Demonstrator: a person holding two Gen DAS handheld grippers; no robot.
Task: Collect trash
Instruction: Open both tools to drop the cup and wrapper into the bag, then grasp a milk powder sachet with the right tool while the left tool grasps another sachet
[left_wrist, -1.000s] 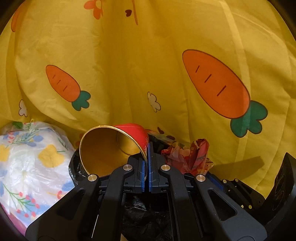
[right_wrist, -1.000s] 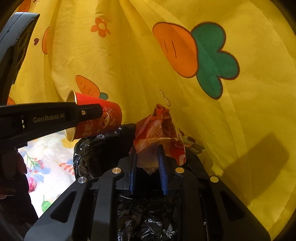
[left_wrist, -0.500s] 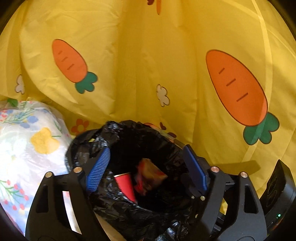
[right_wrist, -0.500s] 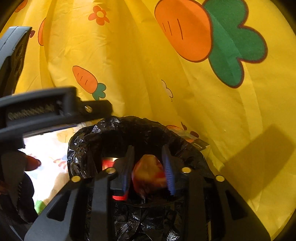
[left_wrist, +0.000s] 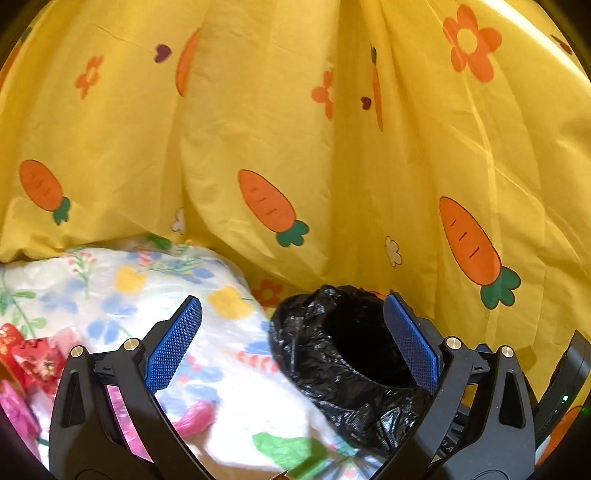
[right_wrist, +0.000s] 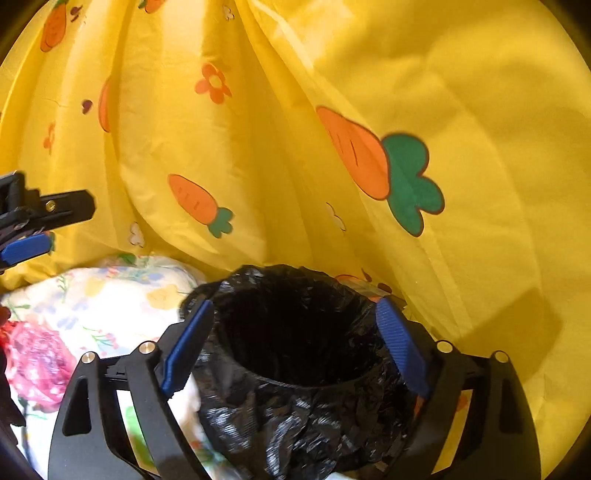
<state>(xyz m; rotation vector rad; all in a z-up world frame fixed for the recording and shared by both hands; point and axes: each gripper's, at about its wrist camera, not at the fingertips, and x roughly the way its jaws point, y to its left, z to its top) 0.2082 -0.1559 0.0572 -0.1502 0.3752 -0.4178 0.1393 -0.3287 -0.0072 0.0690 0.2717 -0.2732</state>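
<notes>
1. Your left claw (left_wrist: 291, 339) and right claw (right_wrist: 291, 347) have just been opening; both stand apart with nothing between them.
2. The black-lined bin (right_wrist: 295, 332) sits against the yellow curtain (right_wrist: 461, 110), its contents hidden in shadow.
3. The drop looks done; next, reach for the red wrapper (left_wrist: 33, 362) on the floral cloth (left_wrist: 122, 288).
4. No writing is legible.

- The inside of the black bin bag (right_wrist: 295, 332) is too dark to make out anything in it.
- Red and pink wrappers (left_wrist: 26, 369) run off the left wrist view's left edge.
- The left gripper (right_wrist: 33, 225) shows only its fingertips in the right wrist view.
</notes>
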